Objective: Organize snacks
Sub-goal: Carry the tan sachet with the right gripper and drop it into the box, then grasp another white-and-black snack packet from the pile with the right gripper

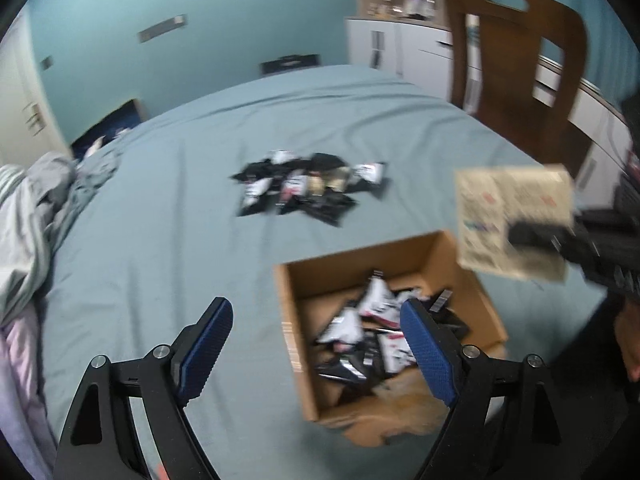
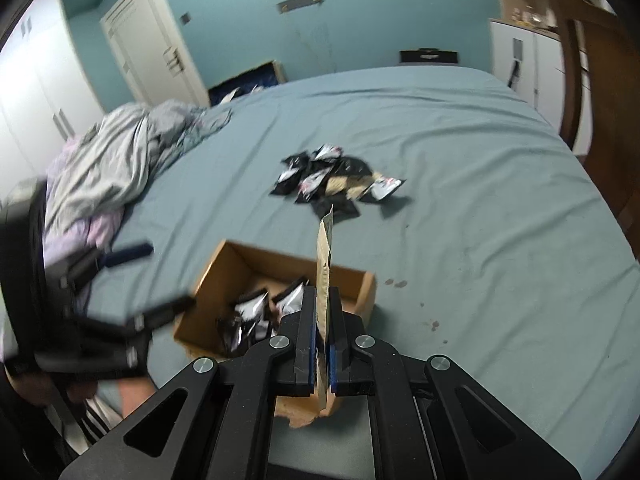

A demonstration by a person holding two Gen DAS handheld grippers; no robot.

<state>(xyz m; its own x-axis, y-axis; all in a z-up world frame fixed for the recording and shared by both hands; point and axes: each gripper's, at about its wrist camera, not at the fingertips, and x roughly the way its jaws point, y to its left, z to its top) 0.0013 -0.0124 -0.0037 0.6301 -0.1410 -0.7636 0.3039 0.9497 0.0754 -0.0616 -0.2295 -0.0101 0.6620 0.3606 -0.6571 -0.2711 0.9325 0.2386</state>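
An open cardboard box (image 1: 360,256) (image 2: 248,264) sits on the teal bed sheet (image 1: 160,220) and holds several black and white snack packets (image 1: 368,328) (image 2: 256,312). Farther off lies a loose pile of snack packets (image 1: 308,188) (image 2: 336,178). My left gripper (image 1: 316,308) hangs open and empty over the box's left side; in the right wrist view it (image 2: 156,280) is a blur left of the box. My right gripper (image 2: 322,292) is shut on a flat beige packet (image 2: 325,256) held edge-up over the box. The left wrist view shows that packet (image 1: 516,208) at the right.
Crumpled grey bedding (image 1: 32,216) (image 2: 112,160) fills the bed's left side. A wooden chair (image 1: 520,60) and white cabinets (image 1: 400,48) stand beyond the right edge. Small dark stains (image 2: 396,282) mark the sheet right of the box.
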